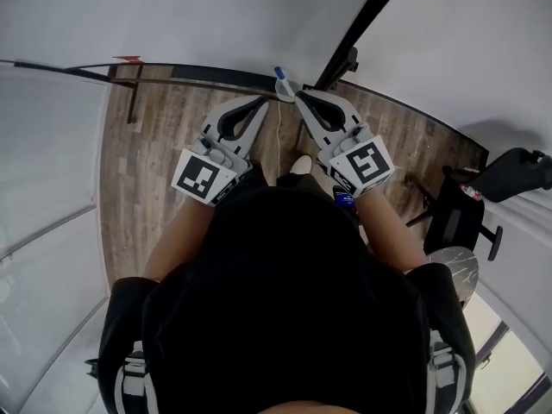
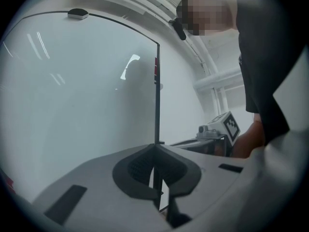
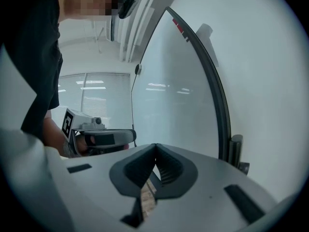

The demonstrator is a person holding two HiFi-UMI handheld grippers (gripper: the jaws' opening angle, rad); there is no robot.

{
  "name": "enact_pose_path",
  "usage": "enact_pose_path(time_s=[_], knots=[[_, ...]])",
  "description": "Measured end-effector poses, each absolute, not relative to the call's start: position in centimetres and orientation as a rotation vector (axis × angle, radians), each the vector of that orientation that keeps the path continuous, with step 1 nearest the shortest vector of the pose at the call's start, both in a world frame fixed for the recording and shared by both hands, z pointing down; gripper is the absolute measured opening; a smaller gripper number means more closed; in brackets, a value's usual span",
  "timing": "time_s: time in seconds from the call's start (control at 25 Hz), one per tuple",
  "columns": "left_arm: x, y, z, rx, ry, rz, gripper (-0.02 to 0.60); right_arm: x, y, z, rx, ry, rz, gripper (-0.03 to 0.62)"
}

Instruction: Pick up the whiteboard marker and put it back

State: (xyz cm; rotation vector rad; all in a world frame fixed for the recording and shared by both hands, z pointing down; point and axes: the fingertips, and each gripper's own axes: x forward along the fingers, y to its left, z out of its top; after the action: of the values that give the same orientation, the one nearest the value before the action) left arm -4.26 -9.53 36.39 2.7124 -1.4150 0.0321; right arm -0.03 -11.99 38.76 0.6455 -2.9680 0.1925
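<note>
1. Found the whiteboard marker [image 1: 280, 84], blue cap up, at the lower frame of the whiteboard [image 1: 216, 24], between the two gripper tips and touching neither.
2. Saw the left hand-held gripper [image 1: 263, 101] with jaws pressed together on nothing, tip just left of the marker at the whiteboard's bottom edge.
3. Saw the right hand-held gripper [image 1: 299, 97] the same: jaws shut tight, nothing between them, tip just right of the marker.
4. Judged progress: marker on the whiteboard ledge, not in any grip. Read either as put back and done, or as pick-up not yet begun; could not tell which from these views. If not begun, left to do: spread one pair of jaws, take the marker, lift it, return it.
5. Got the marker only from the head view; neither gripper view showed it.
6. Got the jaw state clearly only from the gripper views, where the dark pads met at the tips against the whiteboard's white face.
7. Caught each gripper in the other's view, with its square-marker cube, beside the whiteboard.
8. Noted wood floor [image 1: 155, 171] below the whiteboard, in the head view only.
</note>
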Motion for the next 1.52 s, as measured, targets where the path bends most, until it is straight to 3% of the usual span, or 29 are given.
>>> enact_pose_path(time_s=[0.64,1.08,1.52], knots=[[-8.4,-14.9,41.9,2.798,-1.133,0.078,0.003,-3.4,-17.4,46.7,0.974,-2.679,0.219,-0.003],[-8.8,-16.1,42.6,2.812,-1.053,0.057,0.003,-5.3,-19.2,52.5,0.955,-2.522,0.274,0.0],[-9.1,-16.3,42.2,2.821,-1.038,0.079,0.003,-5.7,-20.5,56.4,0.944,-2.402,0.287,0.057]])
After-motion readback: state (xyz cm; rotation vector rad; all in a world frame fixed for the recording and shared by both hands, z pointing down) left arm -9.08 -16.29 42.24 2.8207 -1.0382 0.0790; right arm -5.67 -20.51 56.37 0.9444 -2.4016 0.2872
